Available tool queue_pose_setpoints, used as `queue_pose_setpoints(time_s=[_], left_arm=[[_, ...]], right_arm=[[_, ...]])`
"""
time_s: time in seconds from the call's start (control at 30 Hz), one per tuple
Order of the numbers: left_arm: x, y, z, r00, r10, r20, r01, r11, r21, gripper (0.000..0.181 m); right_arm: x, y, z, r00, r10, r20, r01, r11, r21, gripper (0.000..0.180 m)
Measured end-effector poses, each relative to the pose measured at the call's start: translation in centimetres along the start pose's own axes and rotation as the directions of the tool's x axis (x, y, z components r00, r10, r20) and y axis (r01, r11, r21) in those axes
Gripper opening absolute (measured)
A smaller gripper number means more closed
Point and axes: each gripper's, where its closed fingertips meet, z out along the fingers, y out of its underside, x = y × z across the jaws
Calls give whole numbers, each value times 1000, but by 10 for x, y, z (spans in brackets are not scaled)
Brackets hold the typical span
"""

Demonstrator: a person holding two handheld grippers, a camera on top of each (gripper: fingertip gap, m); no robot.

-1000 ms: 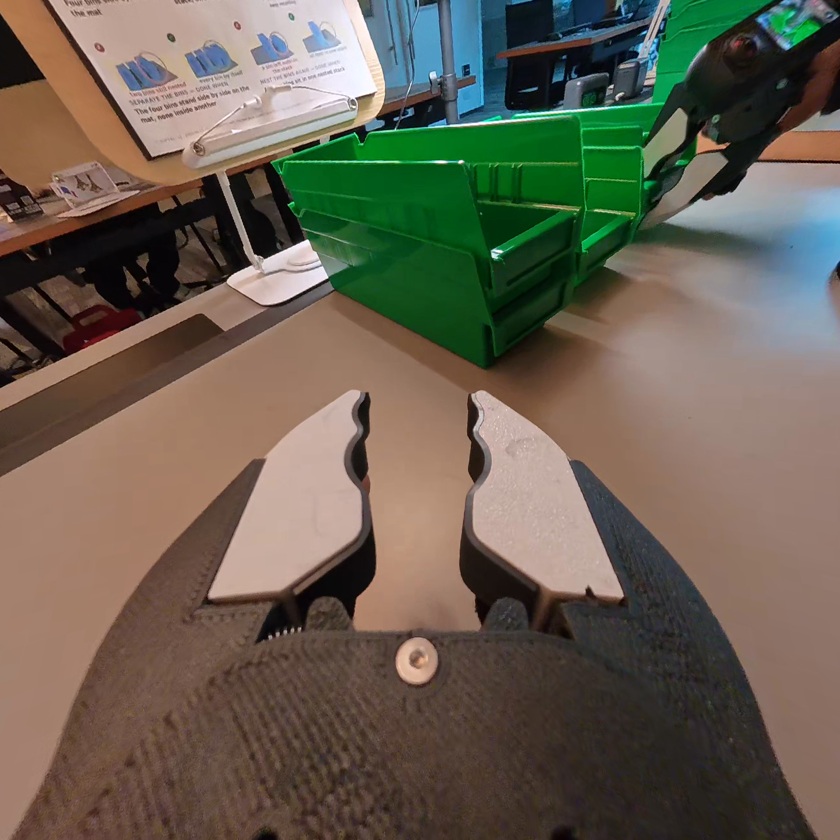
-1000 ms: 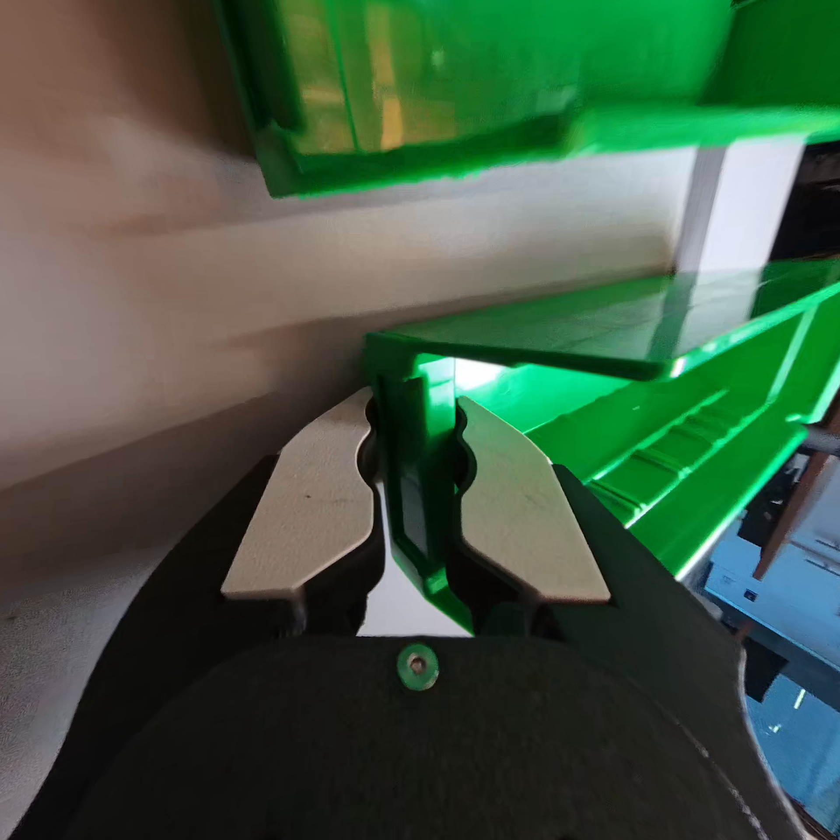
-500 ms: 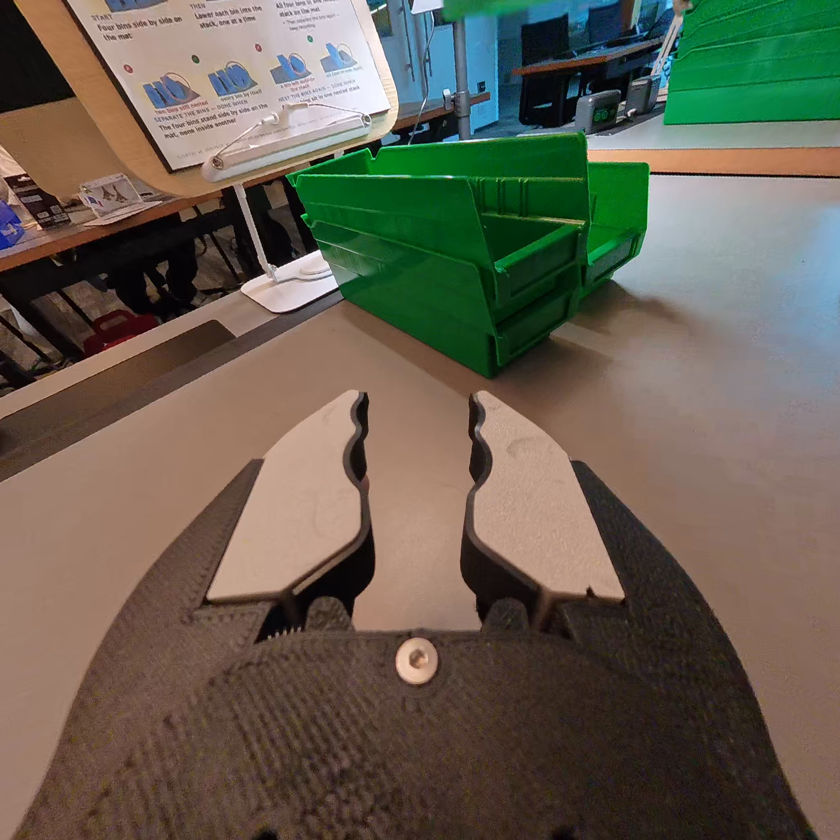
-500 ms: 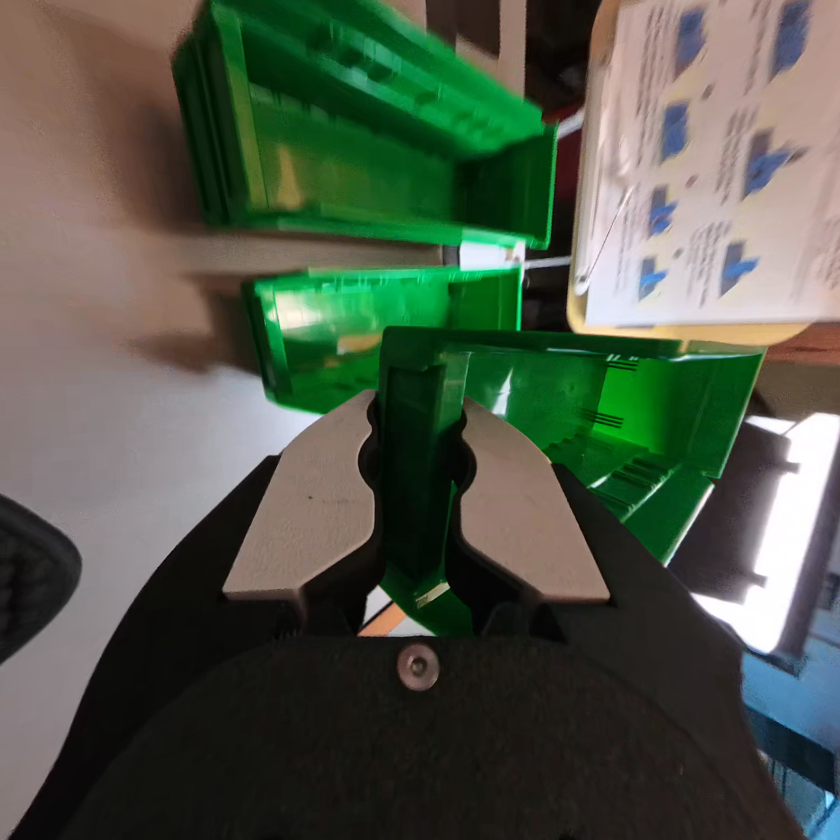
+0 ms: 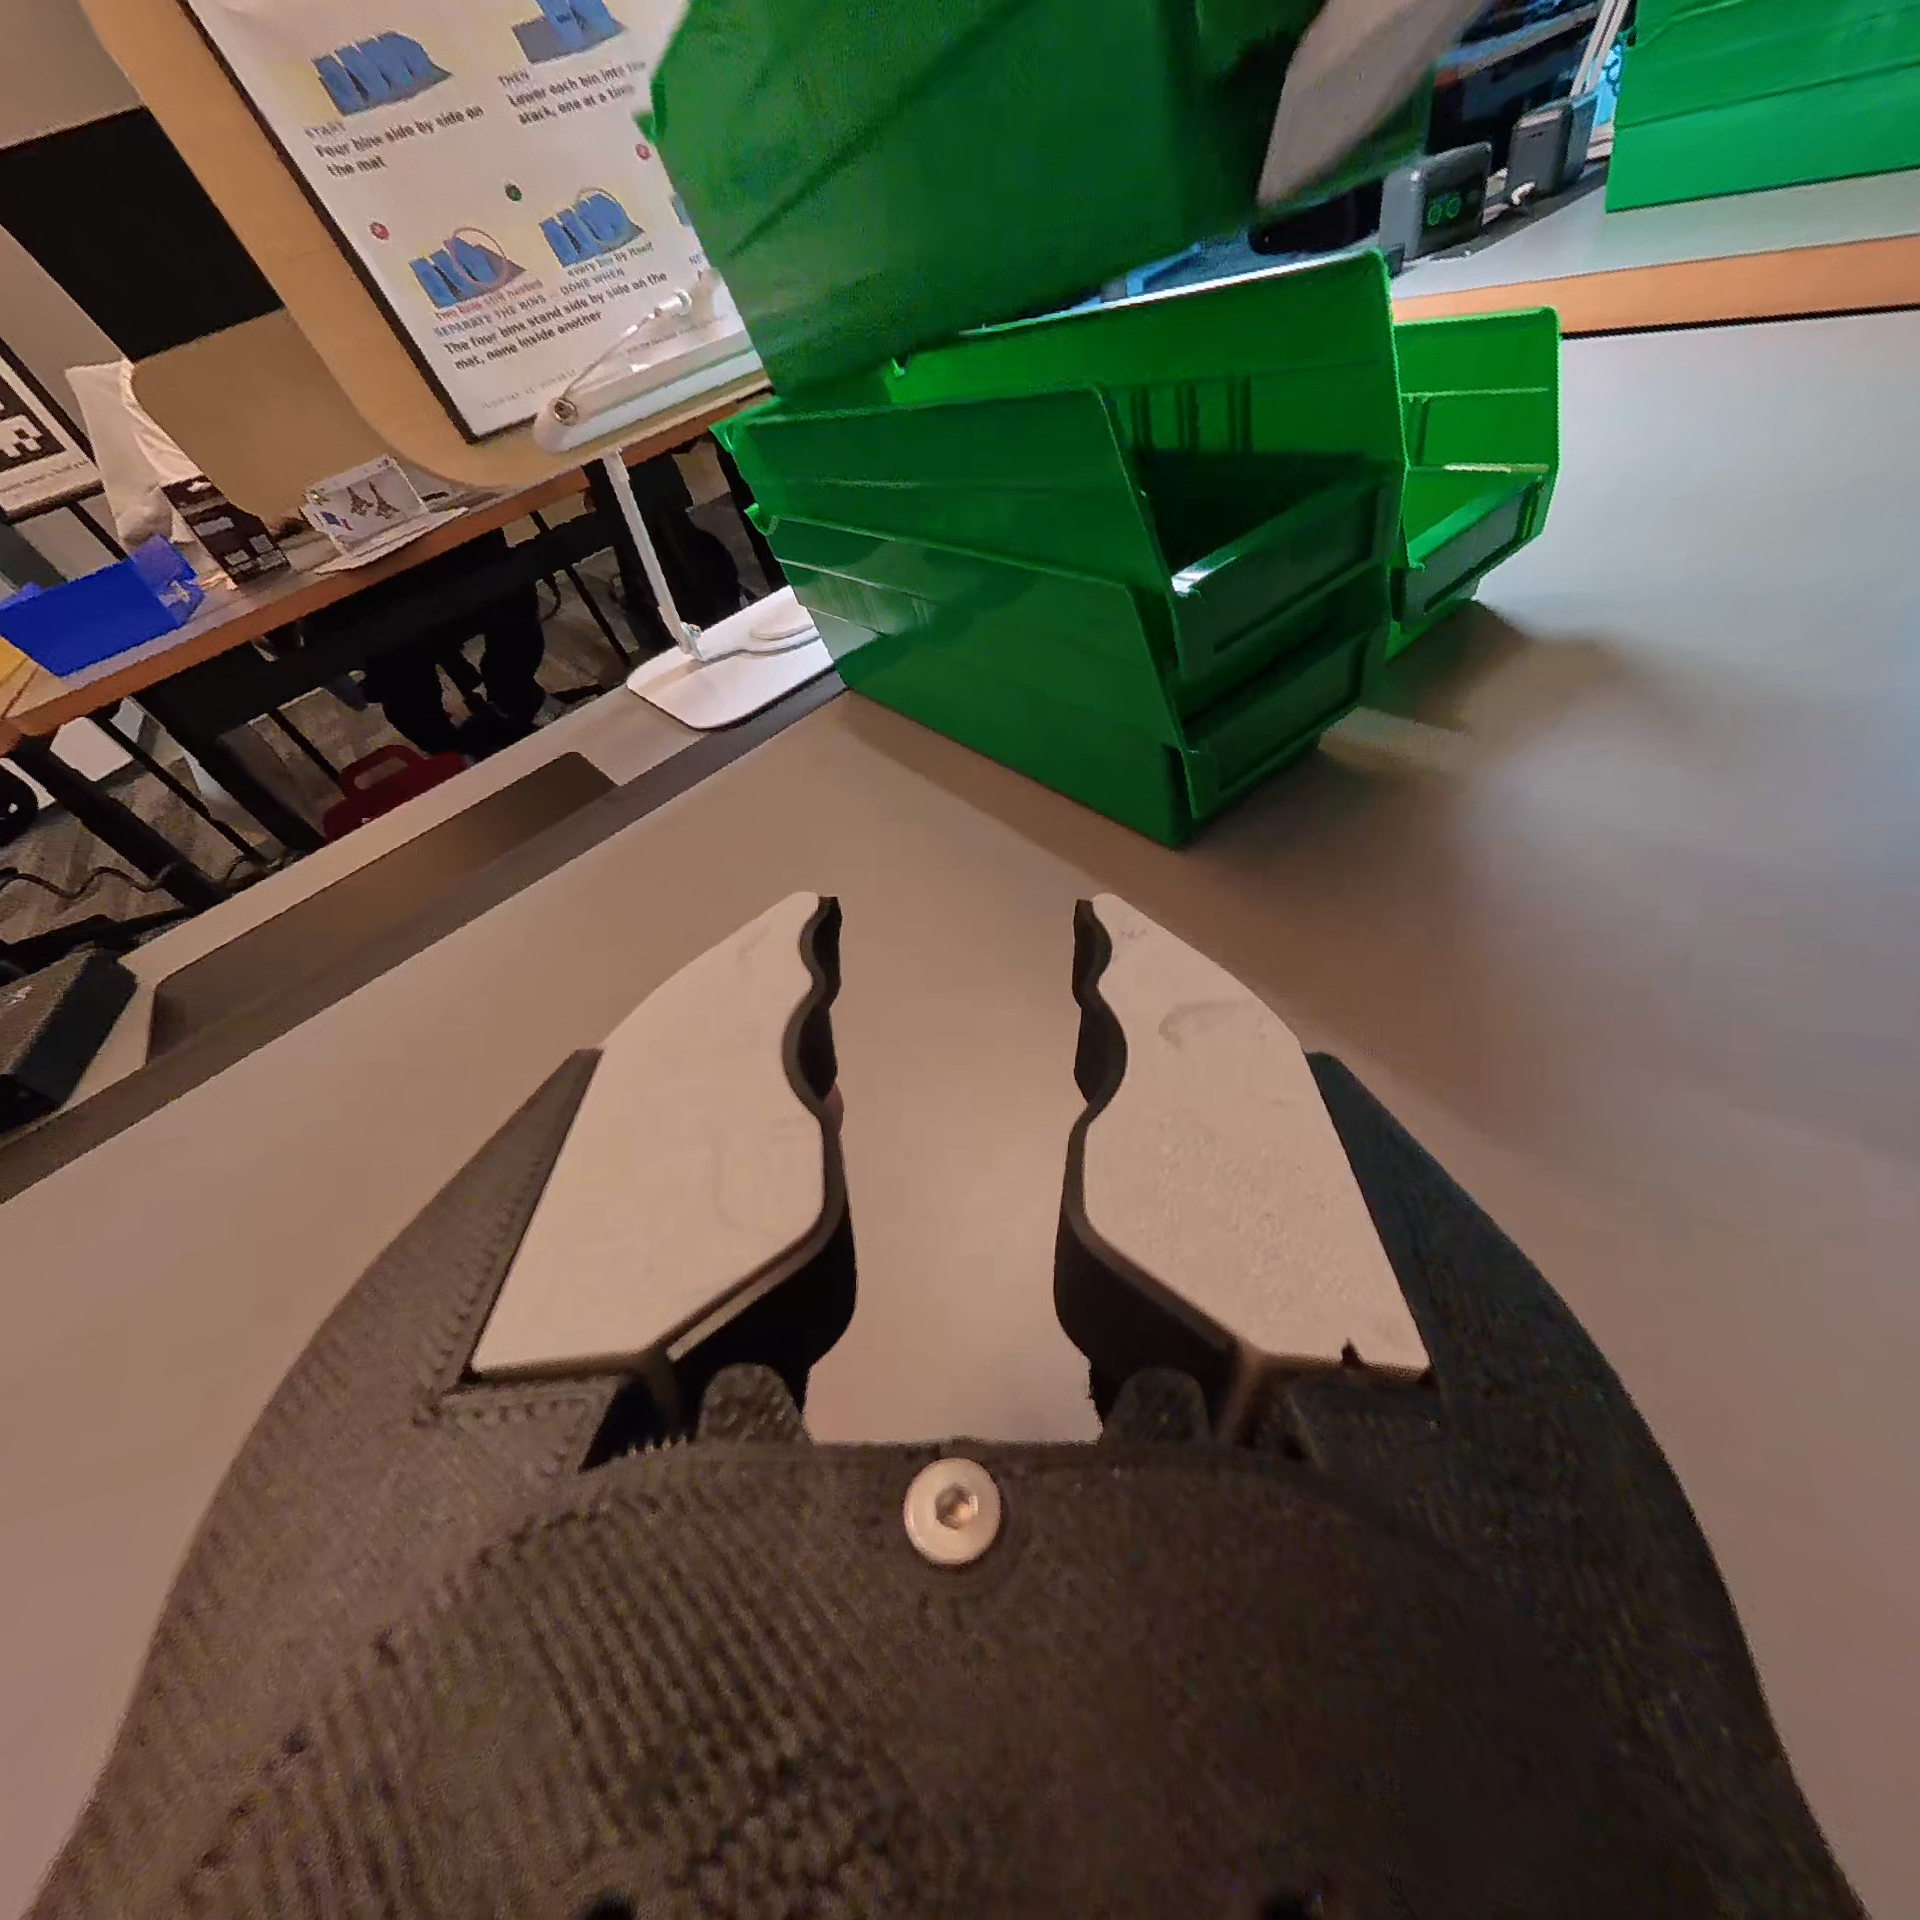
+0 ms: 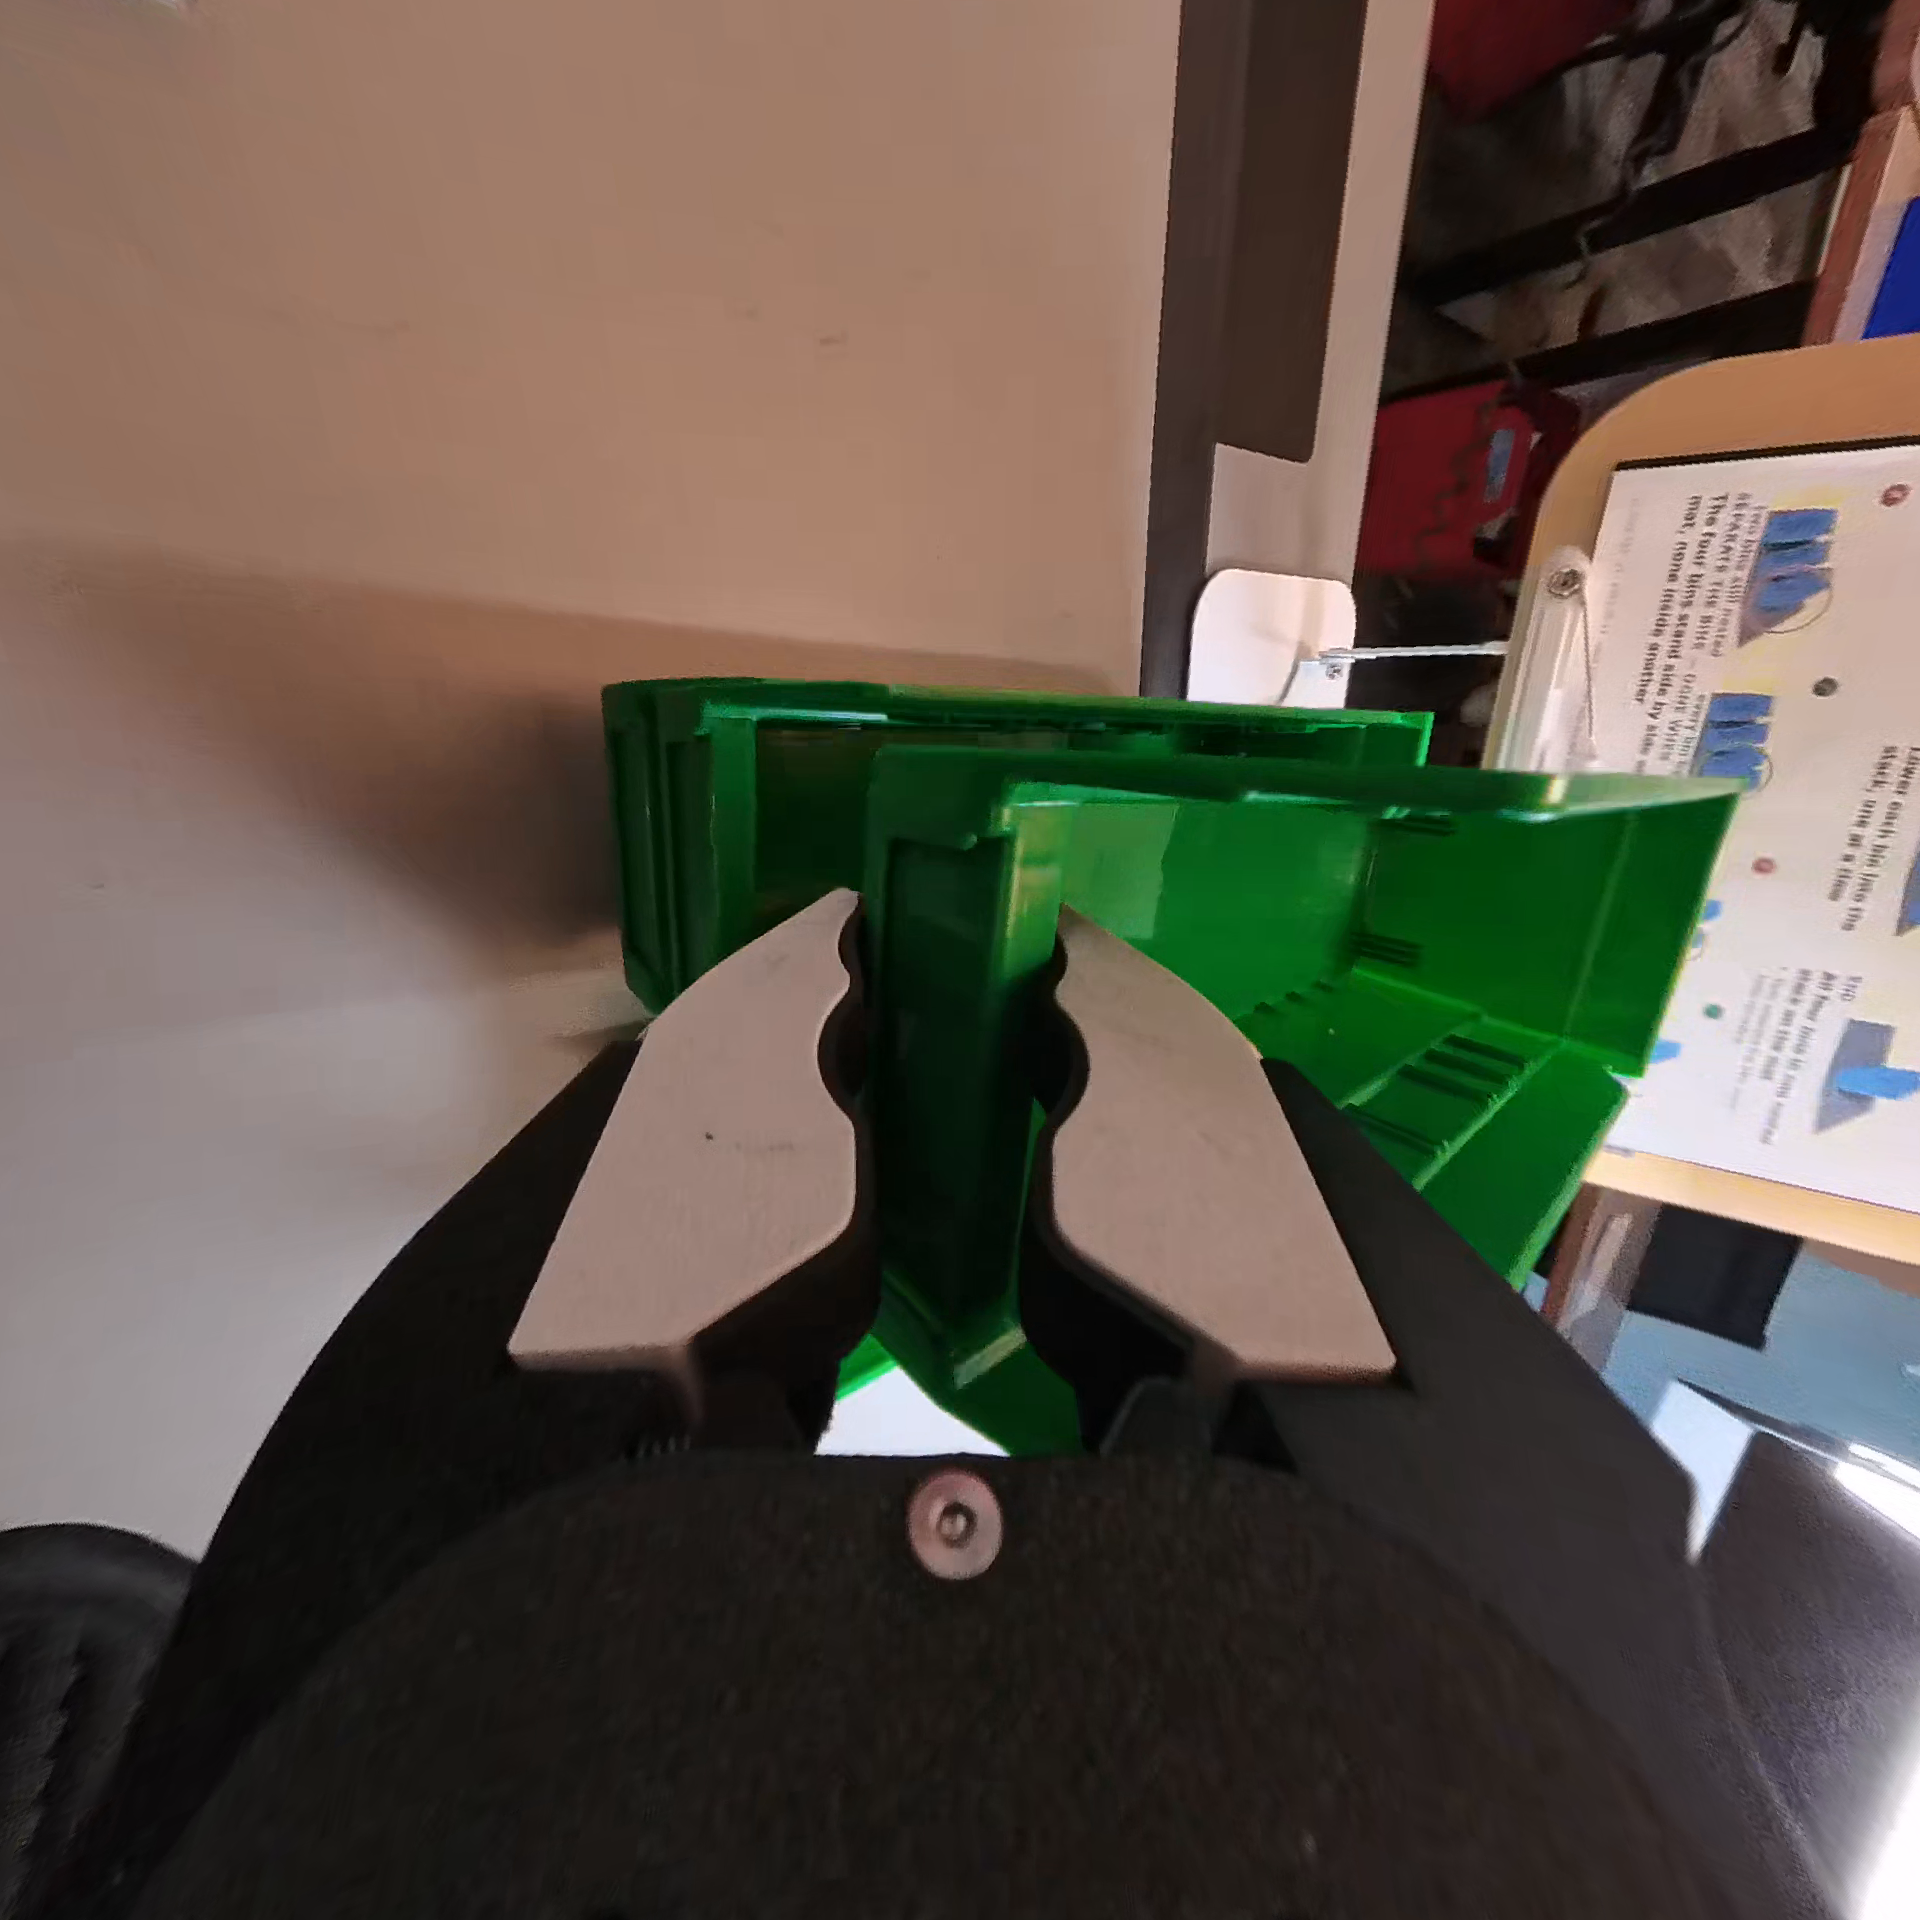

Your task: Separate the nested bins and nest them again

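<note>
Bin [image 6: 1299, 935] is gripped by its front lip in the right gripper [image 6: 956, 914] and held in the air above the nested stack [image 5: 1060, 582] on the table [image 5: 1558, 935], while the left gripper [image 5: 951, 914] is kept spread and empty nearby.

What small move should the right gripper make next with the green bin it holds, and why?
Probably lower it straight into the stack. The right gripper is shut on the front lip of the held green bin, which hangs just above the nested green bins; the left gripper is open and idle over the table.
</note>
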Motion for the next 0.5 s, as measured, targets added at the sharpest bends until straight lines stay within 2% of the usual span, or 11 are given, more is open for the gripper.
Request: queue_pose_setpoints(time_s=[0.27, 0.5], left_arm=[[-1, -12, -6, 998, -57, -1, 57, 997, 57, 43], [0, -12, -6, 999, -51, 1, 51, 997, 58, 44]], right_arm=[[-8, 1, 22, 996, -69, -58, 69, 998, -10, 28], [-21, -1, 36, 996, -73, -49, 74, 997, 2, 28]])
